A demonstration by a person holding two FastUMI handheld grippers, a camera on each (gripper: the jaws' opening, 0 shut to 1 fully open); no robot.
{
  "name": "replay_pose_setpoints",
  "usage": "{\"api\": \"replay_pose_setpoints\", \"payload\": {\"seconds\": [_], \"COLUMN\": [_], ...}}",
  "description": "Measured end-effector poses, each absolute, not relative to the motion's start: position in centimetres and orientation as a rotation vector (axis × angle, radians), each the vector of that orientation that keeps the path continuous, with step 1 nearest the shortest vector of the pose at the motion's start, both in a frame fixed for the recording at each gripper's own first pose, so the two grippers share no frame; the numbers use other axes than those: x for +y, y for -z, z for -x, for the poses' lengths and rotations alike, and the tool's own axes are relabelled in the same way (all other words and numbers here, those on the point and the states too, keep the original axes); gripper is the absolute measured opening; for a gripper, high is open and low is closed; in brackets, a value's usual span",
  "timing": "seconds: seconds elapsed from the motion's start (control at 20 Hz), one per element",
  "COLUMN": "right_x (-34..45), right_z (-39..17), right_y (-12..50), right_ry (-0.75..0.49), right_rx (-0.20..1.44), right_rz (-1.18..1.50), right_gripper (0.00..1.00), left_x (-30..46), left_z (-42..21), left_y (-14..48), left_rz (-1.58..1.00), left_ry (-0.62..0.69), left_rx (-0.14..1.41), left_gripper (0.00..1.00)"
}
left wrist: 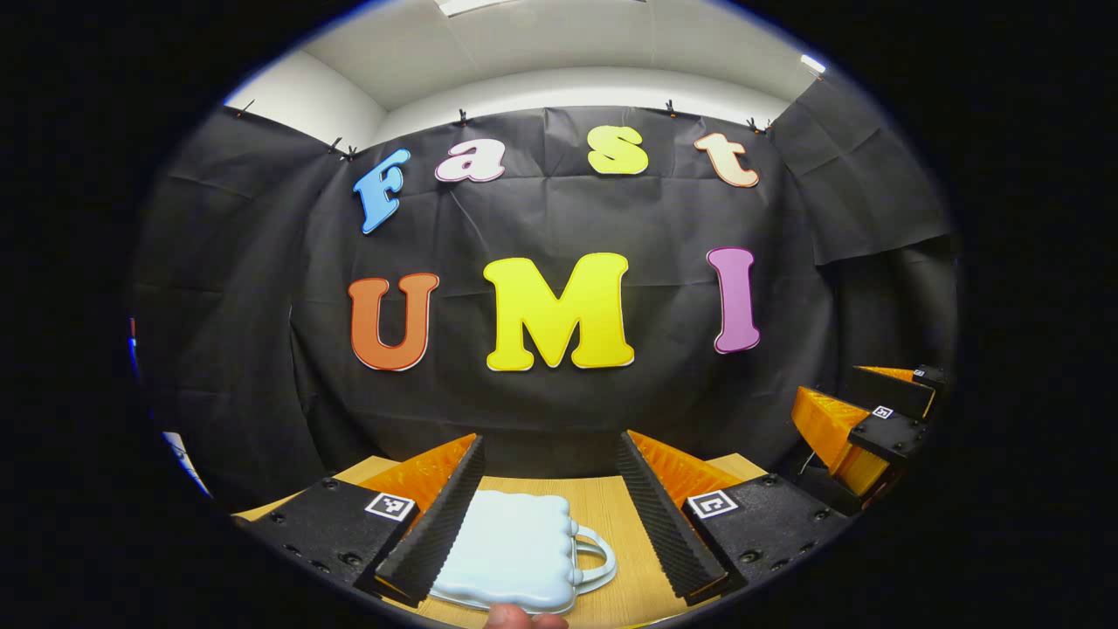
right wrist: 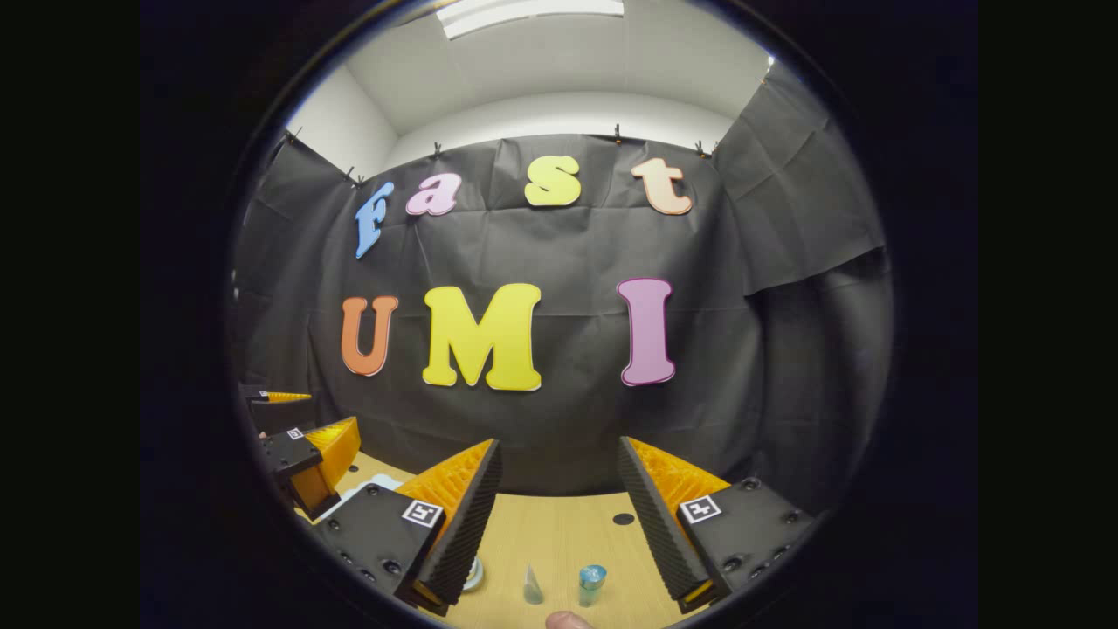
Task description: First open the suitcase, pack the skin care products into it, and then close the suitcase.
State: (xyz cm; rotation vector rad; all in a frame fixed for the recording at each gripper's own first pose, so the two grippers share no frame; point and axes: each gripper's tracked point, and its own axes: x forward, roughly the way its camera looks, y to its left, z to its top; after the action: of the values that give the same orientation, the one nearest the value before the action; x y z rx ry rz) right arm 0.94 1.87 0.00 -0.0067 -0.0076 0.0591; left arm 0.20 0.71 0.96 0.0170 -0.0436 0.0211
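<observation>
On the worktop [left wrist: 603, 507] between our left claw's [left wrist: 550, 498] released fingers lies the shut suitcase [left wrist: 515, 550], likely light, stiff and slick, best taken by its handle [left wrist: 594, 559]; right claw [right wrist: 559, 515] released.

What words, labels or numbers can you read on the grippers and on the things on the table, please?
No readable text.
Left gripper: square marker on each finger, a pattern, not words.
Right gripper: the same.
Suitcase: no writing visible.
Blue-capped bottle: too small to read.
</observation>
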Motion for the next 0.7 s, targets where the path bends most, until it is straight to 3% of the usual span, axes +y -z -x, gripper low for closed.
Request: {"api": "replay_pose_setpoints", "payload": {"seconds": [0.4,0.5,0.7], "right_x": [-1.5,-2.6,-4.4], "right_z": [-0.8,-0.7,-0.3], "right_y": [2.0,2.9,4.8], "right_ry": [-0.002,0.015,0.053], "right_rx": [0.032,0.061,0.117], "right_rz": [0.053,0.049,0.056], "right_gripper": [0.79,0.78,0.77], "left_x": [-1.2,-2.9,-4.7], "left_z": [-1.0,-1.2,-1.4], "left_y": [2.9,4.9,12.0], "left_rz": [-0.024,-0.045,-0.175], "left_ry": [0.038,0.107,0.209], "left_rx": [0.031,0.071,0.25], "left_gripper": [0.97,0.97,0.99]}}
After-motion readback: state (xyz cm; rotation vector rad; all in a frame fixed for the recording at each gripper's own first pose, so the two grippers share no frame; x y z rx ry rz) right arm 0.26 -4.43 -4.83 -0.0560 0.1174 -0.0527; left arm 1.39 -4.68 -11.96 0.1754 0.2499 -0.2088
